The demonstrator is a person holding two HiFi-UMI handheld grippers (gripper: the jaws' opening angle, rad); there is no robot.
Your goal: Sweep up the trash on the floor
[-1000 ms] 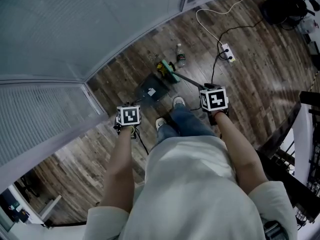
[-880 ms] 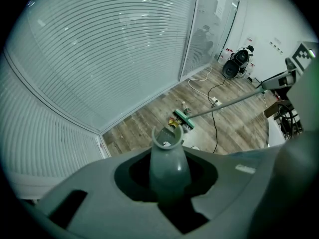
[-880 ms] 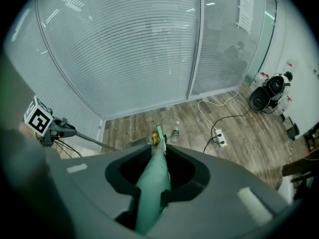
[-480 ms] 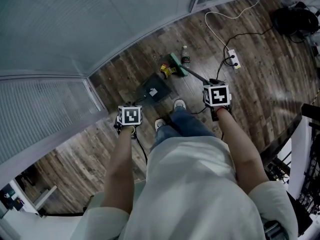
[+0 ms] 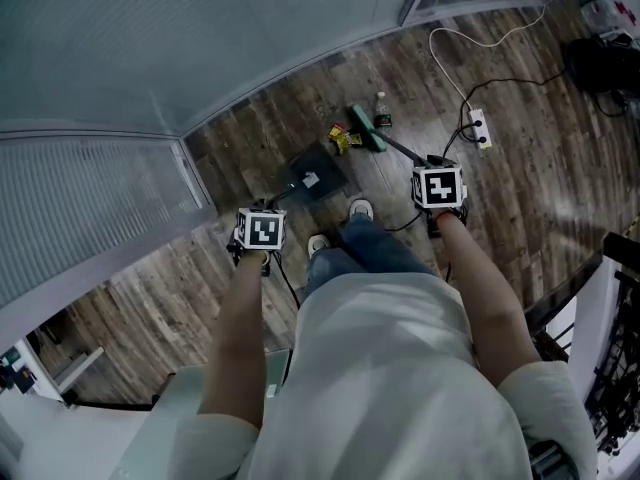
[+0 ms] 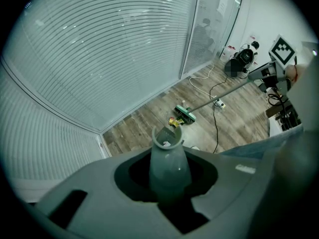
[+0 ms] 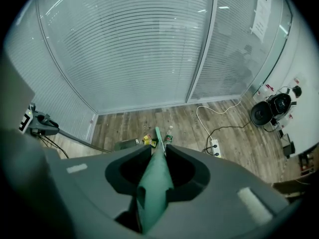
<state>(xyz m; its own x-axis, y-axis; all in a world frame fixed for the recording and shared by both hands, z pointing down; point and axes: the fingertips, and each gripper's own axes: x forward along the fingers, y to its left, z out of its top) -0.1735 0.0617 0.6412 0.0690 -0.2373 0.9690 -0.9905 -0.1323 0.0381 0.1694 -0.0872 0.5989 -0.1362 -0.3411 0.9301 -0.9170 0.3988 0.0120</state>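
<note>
A dark dustpan (image 5: pixel 317 175) lies on the wood floor with a white scrap (image 5: pixel 310 179) in it. My left gripper (image 5: pixel 260 234) is shut on the dustpan's long grey handle (image 6: pixel 168 163). My right gripper (image 5: pixel 438 191) is shut on the green broom handle (image 7: pixel 155 185). The green broom head (image 5: pixel 365 128) rests beside yellow wrappers (image 5: pixel 343 139), just beyond the dustpan. A small clear bottle (image 5: pixel 381 111) stands behind the broom head.
Glass walls with blinds (image 5: pixel 200 38) close the far side and left. A white power strip (image 5: pixel 481 128) with cables lies at right, a black bag (image 5: pixel 605 63) further right. The person's shoes (image 5: pixel 358 209) stand near the dustpan. A dark railing (image 5: pixel 600 298) is at the lower right.
The broom head has swung away from the dustpan toward the bottle, and the yellow wrappers now show on the floor between them. Both grippers keep their hold.
</note>
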